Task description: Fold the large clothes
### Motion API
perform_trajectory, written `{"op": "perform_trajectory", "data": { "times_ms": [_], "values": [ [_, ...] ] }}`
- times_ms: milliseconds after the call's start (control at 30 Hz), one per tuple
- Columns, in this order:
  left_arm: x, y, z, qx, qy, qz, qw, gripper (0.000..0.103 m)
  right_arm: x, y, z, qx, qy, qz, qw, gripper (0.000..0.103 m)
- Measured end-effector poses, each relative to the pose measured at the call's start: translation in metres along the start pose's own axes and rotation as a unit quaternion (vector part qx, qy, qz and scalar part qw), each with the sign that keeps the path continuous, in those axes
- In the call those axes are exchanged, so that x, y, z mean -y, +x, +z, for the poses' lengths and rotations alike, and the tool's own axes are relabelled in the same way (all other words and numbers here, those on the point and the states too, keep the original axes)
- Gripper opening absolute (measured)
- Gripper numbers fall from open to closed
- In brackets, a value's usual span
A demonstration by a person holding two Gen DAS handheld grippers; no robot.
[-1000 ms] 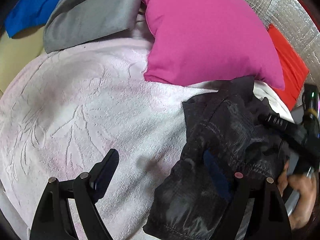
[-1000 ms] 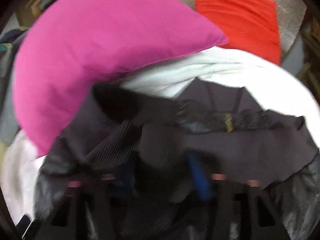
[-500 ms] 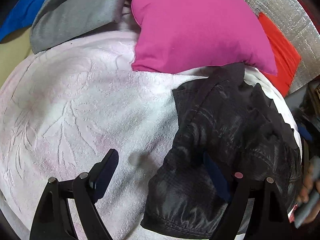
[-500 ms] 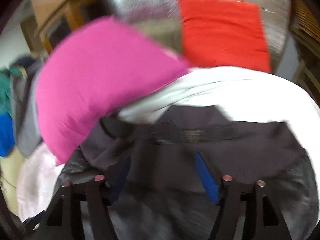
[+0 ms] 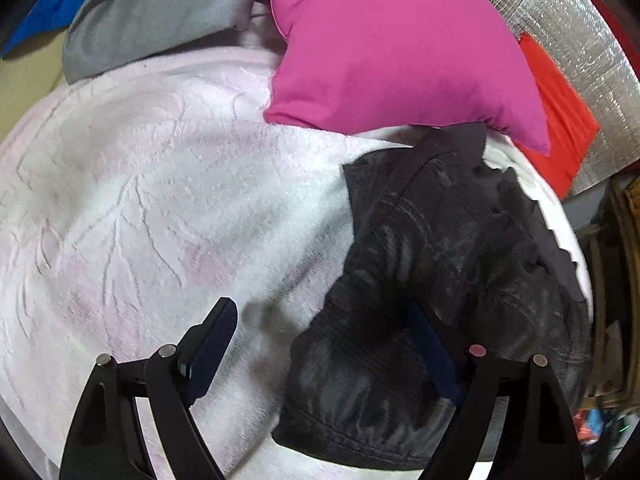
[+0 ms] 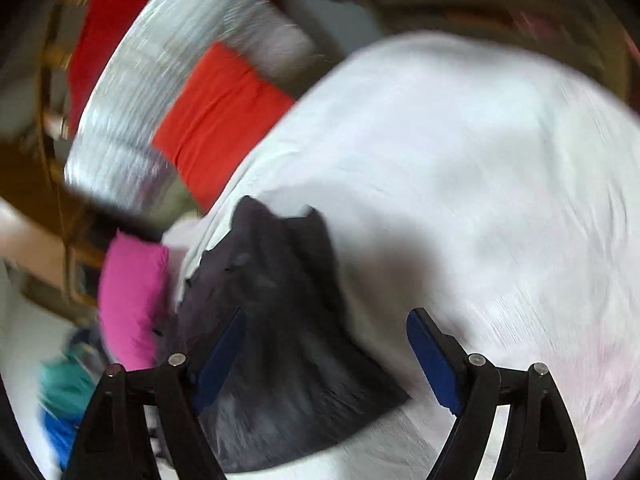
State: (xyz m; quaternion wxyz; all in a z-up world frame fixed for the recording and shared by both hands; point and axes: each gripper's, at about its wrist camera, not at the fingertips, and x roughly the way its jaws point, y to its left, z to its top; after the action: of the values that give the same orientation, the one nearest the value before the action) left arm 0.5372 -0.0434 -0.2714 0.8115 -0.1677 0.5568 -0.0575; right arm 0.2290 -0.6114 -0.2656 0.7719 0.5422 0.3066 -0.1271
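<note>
A dark grey-black garment lies crumpled in a heap on the pale pink-white blanket, at the right of the left wrist view. My left gripper is open and empty above the garment's left edge, one finger over the blanket, the other over the cloth. In the blurred right wrist view the garment lies at lower left. My right gripper is open and empty above it.
A large magenta pillow rests at the back, touching the garment's top corner. A red cushion leans on a silver foil panel. Grey cloth and blue cloth lie at back left.
My right gripper has let go of the garment, pulled back and swung to the right, leaving the left view. The garment has settled onto the blanket. My left gripper barely moved.
</note>
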Motion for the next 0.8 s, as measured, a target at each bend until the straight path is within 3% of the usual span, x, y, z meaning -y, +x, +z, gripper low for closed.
{"op": "perform_trajectory", "data": {
  "times_ms": [100,167,267,367,433,633,800],
  "values": [
    [0.004,-0.008,-0.001,0.013,0.004,-0.017,0.9998,0.087,0.020,0.004,-0.009,-0.037,0.064,0.046,0.996,0.086],
    [0.007,-0.007,0.001,0.020,0.013,-0.010,0.9997,0.087,0.014,0.016,-0.012,-0.055,0.067,0.070,0.994,0.086],
    [0.006,0.007,0.003,-0.002,0.007,-0.005,1.0000,0.087,0.007,0.035,-0.019,-0.083,0.059,0.066,0.993,0.086],
    [0.003,0.017,0.003,-0.026,-0.014,-0.046,0.9985,0.087,0.004,0.056,-0.029,-0.103,0.069,0.065,0.990,0.086],
    [0.006,0.022,0.002,-0.038,-0.015,-0.064,0.9971,0.087,-0.009,0.061,-0.033,-0.087,0.039,0.057,0.994,0.086],
    [0.023,0.027,-0.002,-0.035,0.008,-0.070,0.9969,0.087,-0.023,0.078,-0.030,-0.051,-0.009,0.055,0.997,0.087],
    [0.025,0.029,-0.004,-0.021,0.005,-0.074,0.9970,0.083,-0.015,0.083,-0.025,-0.049,0.021,0.069,0.996,0.089]
  ]
}}
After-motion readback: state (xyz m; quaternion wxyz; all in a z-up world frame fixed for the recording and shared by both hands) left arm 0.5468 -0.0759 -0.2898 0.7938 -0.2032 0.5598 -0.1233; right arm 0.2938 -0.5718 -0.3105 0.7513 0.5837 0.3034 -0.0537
